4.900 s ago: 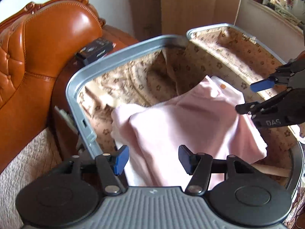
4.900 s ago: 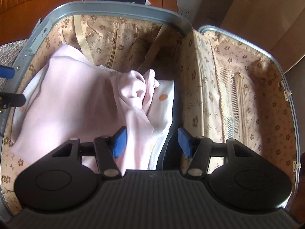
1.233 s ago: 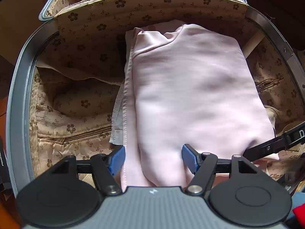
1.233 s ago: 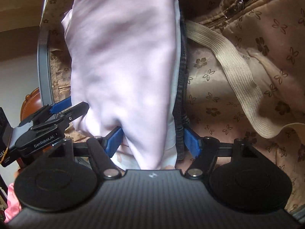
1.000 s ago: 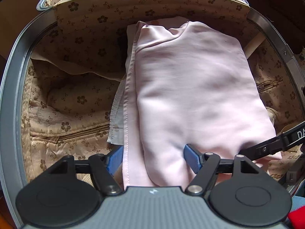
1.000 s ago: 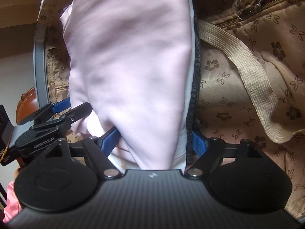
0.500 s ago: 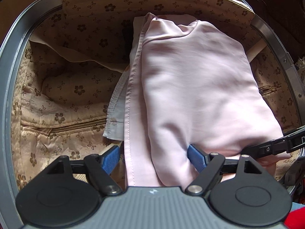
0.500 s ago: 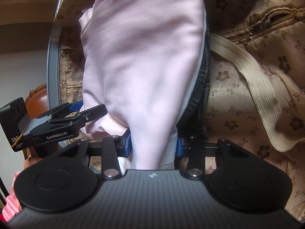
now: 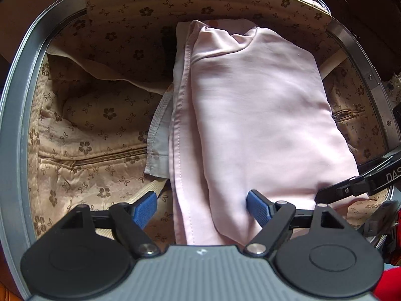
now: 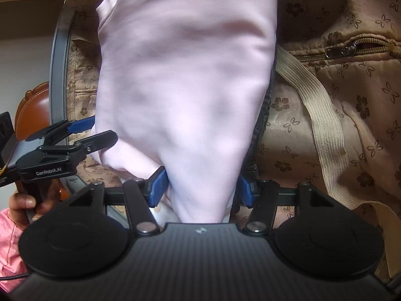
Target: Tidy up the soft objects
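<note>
— Two grippers at the folded pale pink fabric garment (image 9: 253, 125); where does it lie?
— Inside the open grey-rimmed suitcase with floral beige lining (image 9: 17, 115), on top of a pale grey cloth (image 9: 160, 135).
— And the right gripper (image 10: 201, 188)?
— Its blue pads are pinched onto the pink garment's near end.
— The left gripper (image 9: 201, 209)?
— Spread wide, straddling the garment's edge, right pad touching it, nothing clamped.

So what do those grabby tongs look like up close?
Each of the tongs is black plastic with two thin arms ending in bright blue pads. Behind the arms sit two round black discs and a ribbed grey body. The left tongs carry white "GenRobot.AI" lettering; the right tongs show "DAS". The hand gripping the left handle has a pink sleeve.
</note>
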A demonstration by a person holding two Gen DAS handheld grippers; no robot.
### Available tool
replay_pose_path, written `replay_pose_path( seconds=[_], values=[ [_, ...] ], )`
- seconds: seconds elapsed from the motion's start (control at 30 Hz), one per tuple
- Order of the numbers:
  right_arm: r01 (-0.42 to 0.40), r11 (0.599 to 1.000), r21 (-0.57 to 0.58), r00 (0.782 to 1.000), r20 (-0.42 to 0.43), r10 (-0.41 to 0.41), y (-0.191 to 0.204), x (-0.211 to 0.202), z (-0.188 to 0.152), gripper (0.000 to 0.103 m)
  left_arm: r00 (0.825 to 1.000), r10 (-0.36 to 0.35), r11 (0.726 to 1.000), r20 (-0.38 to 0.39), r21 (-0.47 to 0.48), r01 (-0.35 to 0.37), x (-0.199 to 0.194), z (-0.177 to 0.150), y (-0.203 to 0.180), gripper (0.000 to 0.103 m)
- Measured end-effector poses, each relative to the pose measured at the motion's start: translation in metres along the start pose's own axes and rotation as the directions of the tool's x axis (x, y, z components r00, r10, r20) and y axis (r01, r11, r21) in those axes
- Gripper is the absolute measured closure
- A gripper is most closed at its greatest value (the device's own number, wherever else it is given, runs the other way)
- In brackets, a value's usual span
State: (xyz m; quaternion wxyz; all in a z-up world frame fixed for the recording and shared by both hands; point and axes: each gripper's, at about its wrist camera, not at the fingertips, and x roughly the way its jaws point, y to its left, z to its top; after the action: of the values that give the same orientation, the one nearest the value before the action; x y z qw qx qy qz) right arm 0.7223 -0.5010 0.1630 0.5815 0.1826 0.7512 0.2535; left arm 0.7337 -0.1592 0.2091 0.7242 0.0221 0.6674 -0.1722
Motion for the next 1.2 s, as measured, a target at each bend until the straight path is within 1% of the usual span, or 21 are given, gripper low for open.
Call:
replay_pose_path(
  seconds=[0.07, 0.13, 0.23, 0.3, 0.37, 0.4, 0.43, 0.47, 0.5, 0.53, 0.57, 0.6, 0.63, 0.7, 0.73, 0.8, 0.87, 1.0, 1.03, 1.1, 1.2],
  values=[
    [0.07, 0.997, -0.022, 0.998, 0.001, -0.07, 0.004, 0.0, -0.004, 0.016, 1.0, 0.004, 1.0, -0.018, 0.021, -0.004, -0.001, 0.001, 0.001, 0.018],
    [0.082, 0.997, -0.003, 0.997, -0.009, -0.082, 0.002, 0.0, -0.005, 0.016, 1.0, 0.013, 0.999, -0.026, 0.044, -0.012, 0.003, 0.002, -0.005, 0.018],
    [0.019, 0.997, 0.08, 0.999, -0.051, -0.015, -0.011, 0.009, -0.001, 0.015, 0.999, -0.001, 0.999, -0.039, 0.041, 0.003, 0.011, 0.003, -0.008, 0.021],
    [-0.017, 0.993, 0.118, 0.998, -0.063, 0.025, -0.016, 0.017, 0.003, 0.013, 0.997, -0.036, 0.999, -0.063, -0.004, 0.036, 0.021, 0.003, -0.003, 0.02],
    [-0.035, 0.989, 0.142, 0.997, -0.058, 0.044, -0.018, 0.02, 0.006, 0.014, 0.994, -0.069, 0.996, -0.081, -0.063, 0.064, 0.029, 0.003, 0.007, 0.014],
    [-0.036, 0.989, 0.145, 0.998, -0.053, 0.044, -0.018, 0.02, 0.006, 0.02, 0.994, -0.079, 0.995, -0.082, -0.07, 0.073, 0.03, 0.002, 0.009, 0.009],
    [-0.041, 0.988, 0.151, 0.998, -0.043, 0.048, -0.019, 0.019, 0.004, 0.024, 0.993, -0.088, 0.994, -0.082, -0.074, 0.082, 0.032, 0.002, 0.011, 0.006],
    [-0.048, 0.987, 0.152, 0.998, -0.032, 0.053, -0.02, 0.017, 0.002, 0.03, 0.992, -0.097, 0.993, -0.083, -0.078, 0.091, 0.034, 0.002, 0.012, 0.006],
    [-0.048, 0.989, 0.141, 0.998, -0.022, 0.052, -0.02, 0.014, -0.001, 0.037, 0.993, -0.084, 0.995, -0.082, -0.056, 0.08, 0.034, 0.002, 0.009, 0.007],
    [-0.043, 0.992, 0.12, 0.999, -0.015, 0.045, -0.019, 0.011, -0.003, 0.04, 0.993, -0.088, 0.996, -0.078, -0.041, 0.085, 0.034, 0.002, 0.005, 0.01],
    [-0.036, 0.995, 0.097, 0.999, -0.009, 0.037, -0.018, 0.007, -0.006, 0.047, 0.993, -0.093, 0.995, -0.073, -0.026, 0.092, 0.033, 0.001, 0.001, 0.013],
    [-0.027, 0.996, 0.08, 1.0, -0.006, 0.027, -0.016, 0.005, -0.007, 0.053, 0.99, -0.119, 0.993, -0.08, -0.029, 0.117, 0.034, 0.001, -0.003, 0.018],
    [-0.017, 0.998, 0.066, 1.0, -0.005, 0.017, -0.014, 0.002, -0.008, 0.056, 0.985, -0.147, 0.989, -0.089, -0.035, 0.144, 0.035, 0.001, -0.008, 0.027],
    [0.004, 0.999, 0.038, 1.0, -0.005, -0.004, -0.011, -0.003, -0.01, 0.066, 0.98, -0.16, 0.986, -0.114, -0.073, 0.152, 0.042, 0.001, -0.015, 0.027],
    [0.016, 1.0, 0.027, 1.0, -0.006, -0.015, -0.01, -0.006, -0.01, 0.069, 0.981, -0.156, 0.986, -0.118, -0.075, 0.147, 0.045, 0.0, -0.018, 0.027],
    [0.034, 0.999, 0.004, 0.999, -0.009, -0.034, -0.009, -0.013, -0.009, 0.077, 0.978, -0.177, 0.981, -0.113, -0.097, 0.166, 0.045, -0.001, -0.019, 0.027],
    [0.043, 0.999, -0.012, 0.999, -0.014, -0.044, -0.009, -0.019, -0.005, 0.077, 0.974, -0.2, 0.975, -0.104, -0.117, 0.187, 0.044, -0.002, -0.02, 0.029],
    [0.06, 0.998, -0.024, 0.998, -0.022, -0.061, -0.012, -0.029, -0.001, 0.077, 0.971, -0.213, 0.972, -0.109, -0.128, 0.199, 0.047, -0.001, -0.032, 0.029],
    [0.067, 0.997, -0.027, 0.997, -0.022, -0.068, -0.012, -0.032, 0.0, 0.074, 0.969, -0.223, 0.97, -0.11, -0.127, 0.209, 0.049, -0.001, -0.035, 0.03],
    [0.091, 0.995, -0.034, 0.995, -0.026, -0.092, 0.005, -0.023, 0.017, 0.07, 0.963, -0.247, 0.962, -0.106, -0.146, 0.23, 0.051, -0.002, -0.037, 0.03],
    [0.14, 0.984, -0.112, 0.989, -0.029, -0.144, 0.025, -0.015, 0.022, 0.039, 0.963, -0.248, 0.96, -0.106, -0.16, 0.23, 0.051, -0.002, -0.036, 0.029]
  ],
)
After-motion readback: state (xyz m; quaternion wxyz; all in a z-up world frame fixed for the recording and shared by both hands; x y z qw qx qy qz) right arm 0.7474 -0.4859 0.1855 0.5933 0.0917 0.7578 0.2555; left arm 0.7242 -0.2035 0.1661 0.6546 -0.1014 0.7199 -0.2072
